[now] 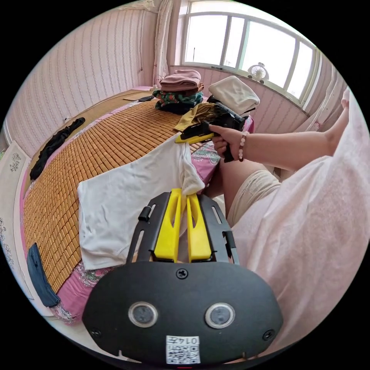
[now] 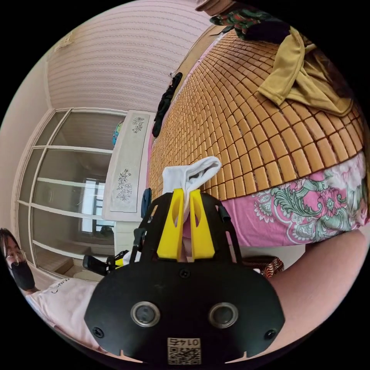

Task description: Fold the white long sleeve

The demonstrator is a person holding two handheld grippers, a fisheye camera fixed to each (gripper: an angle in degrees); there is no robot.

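pink striped walls close in this room, and a bed takes up most of it, topped with a woven bamboo mat (image 1: 115,135) whose near edge stops short of the mattress side, leaving a strip of pink floral sheet (image 2: 308,208) hanging over.

the white long sleeve (image 1: 127,200) lies spread on the mat at the near edge of the bed, one side spilling over onto the floral sheet. the left gripper (image 1: 184,192) has its yellow fingers clenched on a bunched bit of the white cloth just off the bed's edge. the right gripper (image 2: 185,194) is likewise grasping a white fold between its fingers, close to where mat meets sheet; in the left gripper view it shows in the person's hand (image 1: 227,139), holding the cloth up at the bed's edge.

beyond the shirt the mat runs wide and bare toward the far wall. a dark garment (image 1: 54,146) lies along the far edge. a mustard garment (image 2: 296,77) sprawls near the right gripper's side, and behind it, near the window (image 1: 246,42), sits a pile of folded clothes (image 1: 179,90) with a pale folded piece (image 1: 235,94) beside it. a dark blue cloth (image 1: 40,275) hangs at the mat's corner by the left gripper's side. the person sits tight against the bed's side, knee against the mattress.
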